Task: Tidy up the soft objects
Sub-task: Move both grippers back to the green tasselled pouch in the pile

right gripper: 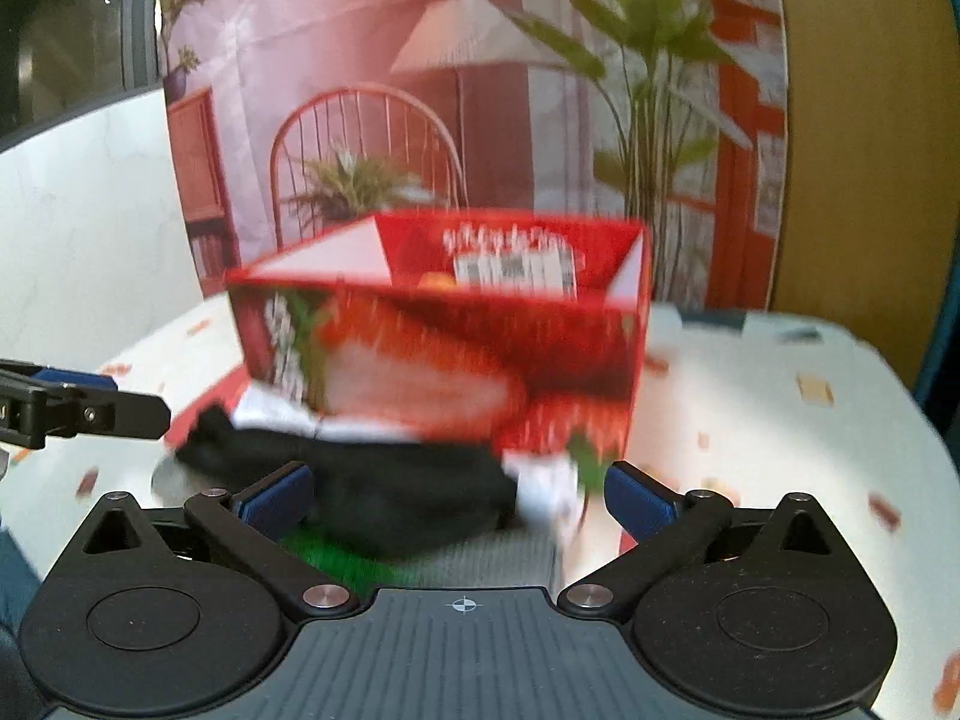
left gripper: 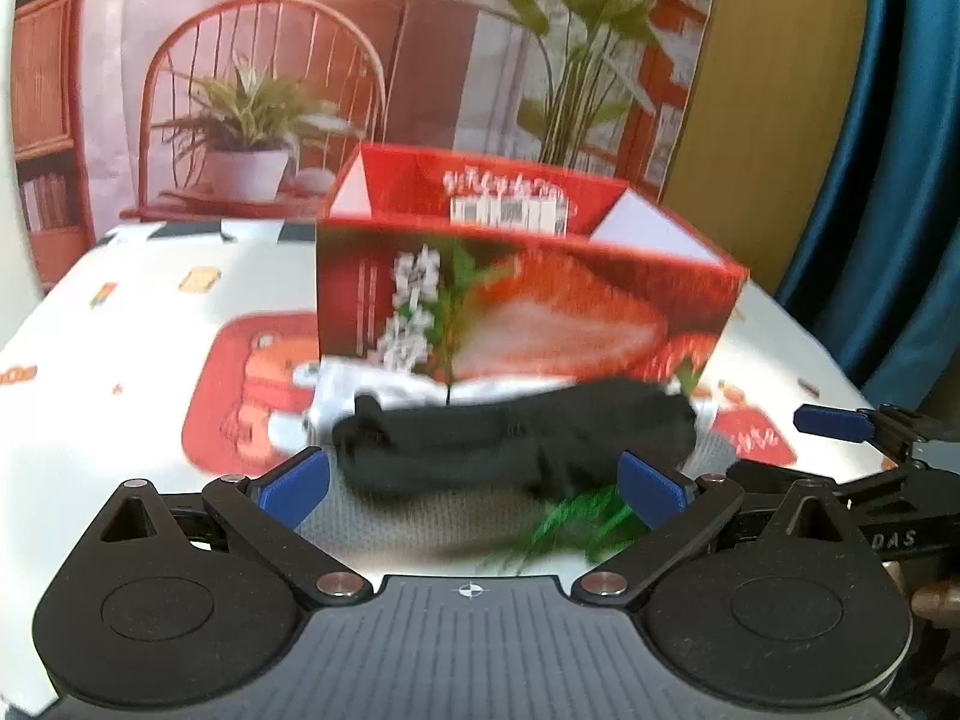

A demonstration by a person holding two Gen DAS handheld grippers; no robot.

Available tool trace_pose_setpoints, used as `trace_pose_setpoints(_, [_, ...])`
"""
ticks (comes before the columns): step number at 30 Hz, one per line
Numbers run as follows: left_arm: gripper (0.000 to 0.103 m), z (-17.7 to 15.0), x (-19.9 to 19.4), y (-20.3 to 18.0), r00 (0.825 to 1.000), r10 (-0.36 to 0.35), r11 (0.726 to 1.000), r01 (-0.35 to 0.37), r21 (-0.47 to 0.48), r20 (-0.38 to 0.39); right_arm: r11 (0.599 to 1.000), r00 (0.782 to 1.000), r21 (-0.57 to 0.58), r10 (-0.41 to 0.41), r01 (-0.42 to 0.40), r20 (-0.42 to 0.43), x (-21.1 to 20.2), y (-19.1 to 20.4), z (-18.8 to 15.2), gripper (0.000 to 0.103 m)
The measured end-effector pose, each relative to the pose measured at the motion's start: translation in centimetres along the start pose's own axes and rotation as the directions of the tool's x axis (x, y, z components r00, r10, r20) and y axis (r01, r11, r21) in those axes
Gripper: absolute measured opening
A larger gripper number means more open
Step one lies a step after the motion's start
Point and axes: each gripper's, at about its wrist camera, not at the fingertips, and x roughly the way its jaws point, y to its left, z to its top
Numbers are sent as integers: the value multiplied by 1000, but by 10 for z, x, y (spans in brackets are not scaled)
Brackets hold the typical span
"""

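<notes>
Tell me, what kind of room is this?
Probably a staged tabletop, not a real living room: the chair and plants are printed on a backdrop. In front, a patterned tablecloth holds a red box and a black sock.

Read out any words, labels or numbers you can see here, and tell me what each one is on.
"DAS": white letters on the right hand-held gripper, seen at the edge of the left wrist view; possibly part of a longer word.
White characters on the red box front: too blurred to read.
White barcode label and the characters above it, inside the box: too blurred to read.
</notes>
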Motion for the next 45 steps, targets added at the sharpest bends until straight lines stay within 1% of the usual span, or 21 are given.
trace_pose_setpoints(5, [103, -14, 2, 2, 1000, 4, 1000, -5, -22, -23, 1000, 999, 18, 14, -13, -53, -5, 8, -25, 103])
trace_pose_setpoints(8, [103, -24, 9, 1, 998, 12, 999, -14, -29, -65, 1000, 997, 5, 7, -6, -77, -5, 13, -35, 103])
trace_pose_setpoints(10, [103, -30, 16, 1, 995, 24, 1000, -26, -16, -98, 1000, 995, -4, 2, -3, -102, -1, 16, -40, 103])
trace_pose_setpoints(12, [103, -35, 21, 0, 992, 40, 999, -40, 1, -117, 1000, 993, -22, -9, 6, -120, 2, 19, -43, 103])
trace_pose_setpoints(15, [103, -37, 25, 1, 991, 45, 999, -45, 10, -125, 999, 992, -32, -22, 18, -123, 3, 19, -45, 103])
trace_pose_setpoints(21, [103, -42, 31, 8, 987, 30, 999, -34, -24, -157, 1000, 987, 6, -18, 19, -158, 8, 9, -50, 102])
trace_pose_setpoints(28, [103, -46, 33, 13, 987, 16, 999, -24, -45, -161, 1000, 986, -21, 2, -6, -168, 10, 13, -53, 101])
trace_pose_setpoints(33, [103, -46, 32, 15, 988, 5, 998, -14, -55, -155, 1000, 988, -16, -6, 4, -153, 9, 12, -52, 95])
trace_pose_setpoints(36, [103, -46, 31, 15, 989, -5, 998, -4, -59, -148, 1000, 991, -6, -7, 6, -134, 6, 9, -51, 87])
trace_pose_setpoints(40, [102, -46, 32, 14, 989, -20, 998, 12, -57, -144, 1000, 987, 2, 7, -7, -159, 11, 8, -53, 78])
trace_pose_setpoints(43, [100, -46, 32, 13, 989, -31, 998, 23, -57, -143, 1000, 985, 0, 17, -17, -174, 15, 9, -54, 71])
trace_pose_setpoints(45, [95, -46, 32, 13, 989, -42, 998, 35, -58, -141, 1000, 985, -10, 23, -25, -171, 15, 11, -55, 68])
